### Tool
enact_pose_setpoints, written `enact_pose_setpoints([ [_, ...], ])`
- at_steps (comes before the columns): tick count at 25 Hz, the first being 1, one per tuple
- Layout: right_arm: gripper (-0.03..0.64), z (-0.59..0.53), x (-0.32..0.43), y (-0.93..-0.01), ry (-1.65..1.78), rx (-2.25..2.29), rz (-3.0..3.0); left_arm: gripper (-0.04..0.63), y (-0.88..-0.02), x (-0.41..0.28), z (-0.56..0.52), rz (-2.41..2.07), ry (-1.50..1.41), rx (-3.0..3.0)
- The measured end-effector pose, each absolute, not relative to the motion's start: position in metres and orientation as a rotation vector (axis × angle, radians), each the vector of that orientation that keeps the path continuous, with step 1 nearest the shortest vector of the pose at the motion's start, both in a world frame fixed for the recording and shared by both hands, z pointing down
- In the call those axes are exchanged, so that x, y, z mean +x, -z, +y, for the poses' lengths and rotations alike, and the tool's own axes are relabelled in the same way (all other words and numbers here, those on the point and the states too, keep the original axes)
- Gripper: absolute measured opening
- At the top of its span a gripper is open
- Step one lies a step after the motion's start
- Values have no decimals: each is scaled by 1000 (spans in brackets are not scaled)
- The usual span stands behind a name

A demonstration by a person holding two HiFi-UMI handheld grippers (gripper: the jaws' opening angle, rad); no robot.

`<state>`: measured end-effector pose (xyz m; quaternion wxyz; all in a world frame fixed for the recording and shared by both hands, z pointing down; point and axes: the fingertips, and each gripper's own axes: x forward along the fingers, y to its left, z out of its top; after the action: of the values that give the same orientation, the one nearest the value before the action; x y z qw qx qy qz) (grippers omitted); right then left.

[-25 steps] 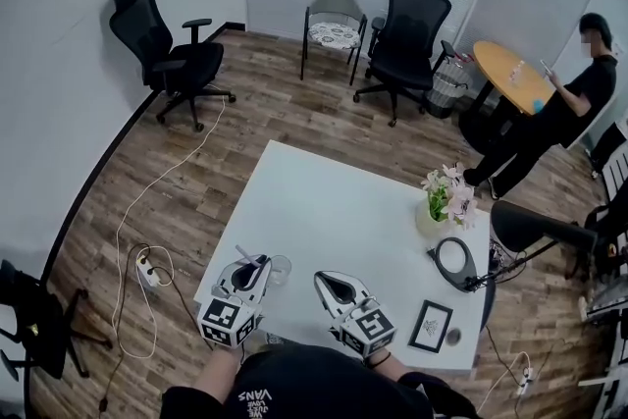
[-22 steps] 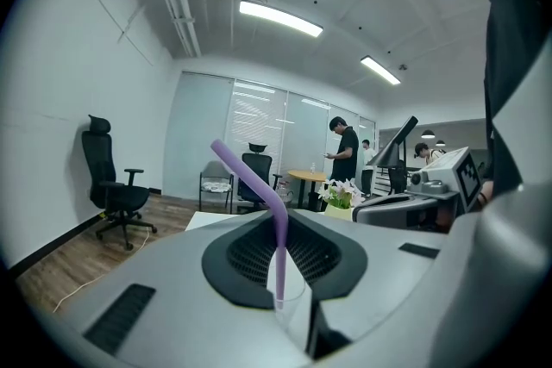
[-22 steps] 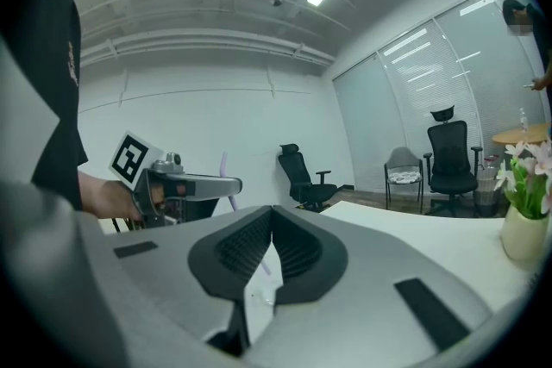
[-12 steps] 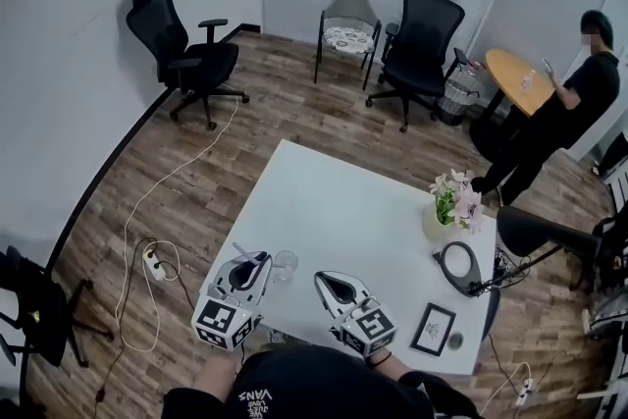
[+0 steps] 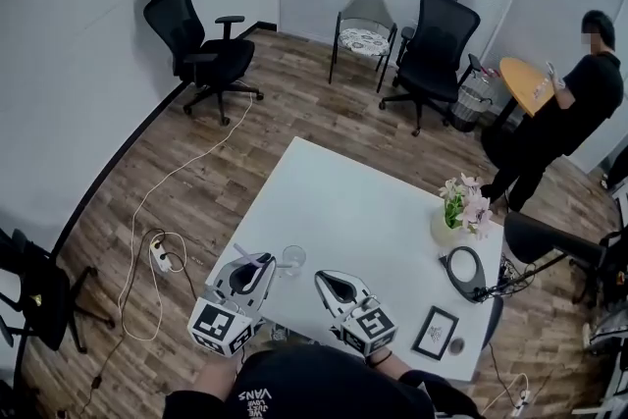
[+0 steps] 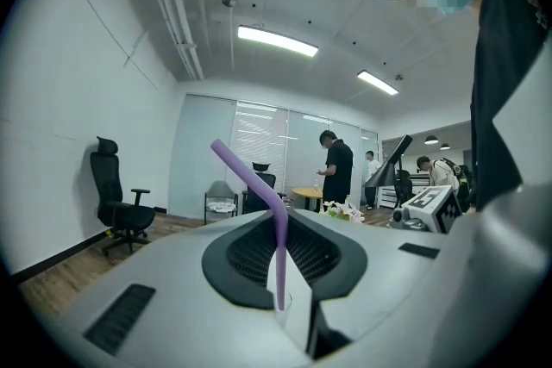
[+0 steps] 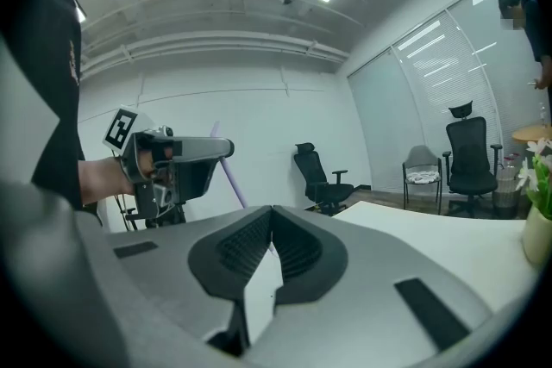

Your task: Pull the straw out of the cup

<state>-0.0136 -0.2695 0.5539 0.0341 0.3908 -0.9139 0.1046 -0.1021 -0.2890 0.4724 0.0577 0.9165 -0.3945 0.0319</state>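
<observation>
Left gripper (image 5: 260,262): grey moulded jaws, ribbed black pads clamped on the straw
Straw (image 6: 280,258): thin matte purple tube, upright between the pads, top bent aslant, out of the cup
Cup (image 5: 291,259): small clear round tumbler on the table, just beside that gripper's tip
Right gripper (image 7: 272,211): ribbed pads together, nothing between
Table (image 5: 343,201): smooth, white, square

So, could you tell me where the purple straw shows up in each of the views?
Head view: lower left, the straw at the left gripper tip.
Left gripper view: dead centre, pinched upright between the jaws.
Right gripper view: left of centre, slanting below the left gripper.
Shared landmark: the black office chair by the white wall.
</observation>
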Motion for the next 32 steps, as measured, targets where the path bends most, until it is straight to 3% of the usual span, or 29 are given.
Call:
enact_pose_setpoints([
  [32,17,-268,-15,-552,-316,1181,-2805,37,-528,-98,-270,-1187,-153,2681],
])
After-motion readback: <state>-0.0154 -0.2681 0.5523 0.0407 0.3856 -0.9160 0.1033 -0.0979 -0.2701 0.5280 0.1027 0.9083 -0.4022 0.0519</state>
